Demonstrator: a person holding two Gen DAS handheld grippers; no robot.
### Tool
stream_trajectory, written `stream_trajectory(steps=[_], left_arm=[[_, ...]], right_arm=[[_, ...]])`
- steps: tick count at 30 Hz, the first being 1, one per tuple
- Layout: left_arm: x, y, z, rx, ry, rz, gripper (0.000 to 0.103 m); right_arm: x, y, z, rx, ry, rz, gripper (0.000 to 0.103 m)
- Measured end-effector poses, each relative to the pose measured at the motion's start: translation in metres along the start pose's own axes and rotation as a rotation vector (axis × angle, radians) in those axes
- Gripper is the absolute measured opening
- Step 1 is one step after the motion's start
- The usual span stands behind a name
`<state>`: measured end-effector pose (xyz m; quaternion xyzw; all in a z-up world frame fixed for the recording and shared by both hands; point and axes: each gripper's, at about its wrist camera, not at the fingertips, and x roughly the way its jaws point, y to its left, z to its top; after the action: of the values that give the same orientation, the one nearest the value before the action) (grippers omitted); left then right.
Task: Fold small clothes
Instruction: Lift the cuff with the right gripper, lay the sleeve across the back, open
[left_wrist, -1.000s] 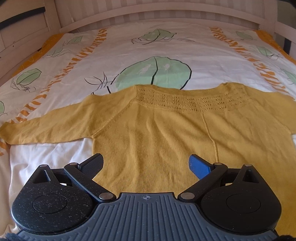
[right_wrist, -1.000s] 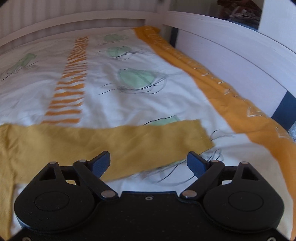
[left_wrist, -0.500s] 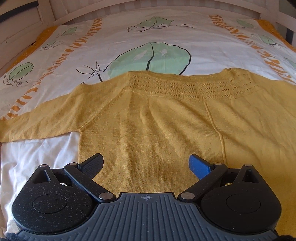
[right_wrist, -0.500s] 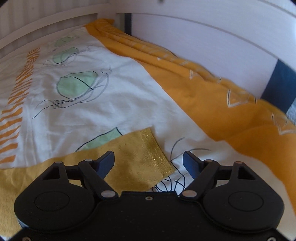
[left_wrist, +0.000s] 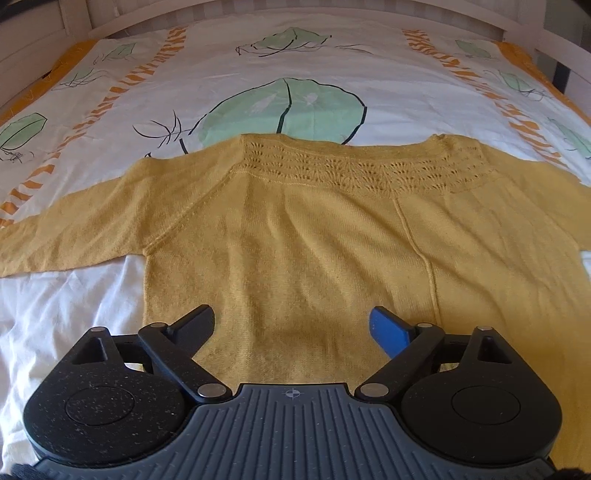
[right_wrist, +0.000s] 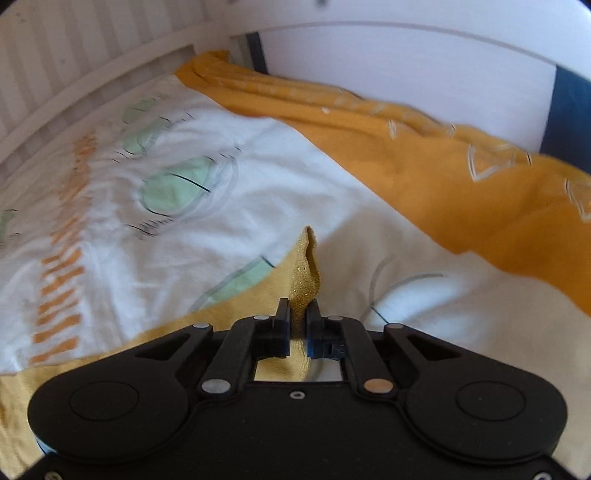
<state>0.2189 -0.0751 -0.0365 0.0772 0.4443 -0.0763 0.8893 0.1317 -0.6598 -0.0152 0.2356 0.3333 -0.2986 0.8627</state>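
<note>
Right tongs (right_wrist: 299, 314) clamp sweater (left_wrist: 332, 236) cuff (right_wrist: 304, 280); left tongs (left_wrist: 291, 325) spread above hem.

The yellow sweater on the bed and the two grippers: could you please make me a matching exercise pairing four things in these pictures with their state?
Column one:
1. left gripper
2. right gripper
3. sweater
4. sleeve cuff

Column two:
A. pinched and lifted off the bedspread
B. open, hovering over the bottom hem
C. shut on fabric
D. spread flat, neckline away from the camera

Pairs: 1-B, 2-C, 3-D, 4-A
</note>
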Motion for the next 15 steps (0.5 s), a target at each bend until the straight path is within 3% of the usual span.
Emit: stream_trajectory(steps=[8, 15], left_arm=[[-0.021, 0.028, -0.003, 0.001, -0.036, -0.011, 0.091], [-0.035, 0.064, -0.007, -0.004, -0.066, -0.022, 0.091]], right_arm=[[-0.071, 0.098, 0.014, -0.142, -0.067, 0.165, 0.013], [-0.109, 0.216, -0.012, -0.264, -0.048, 0.377, 0.013]])
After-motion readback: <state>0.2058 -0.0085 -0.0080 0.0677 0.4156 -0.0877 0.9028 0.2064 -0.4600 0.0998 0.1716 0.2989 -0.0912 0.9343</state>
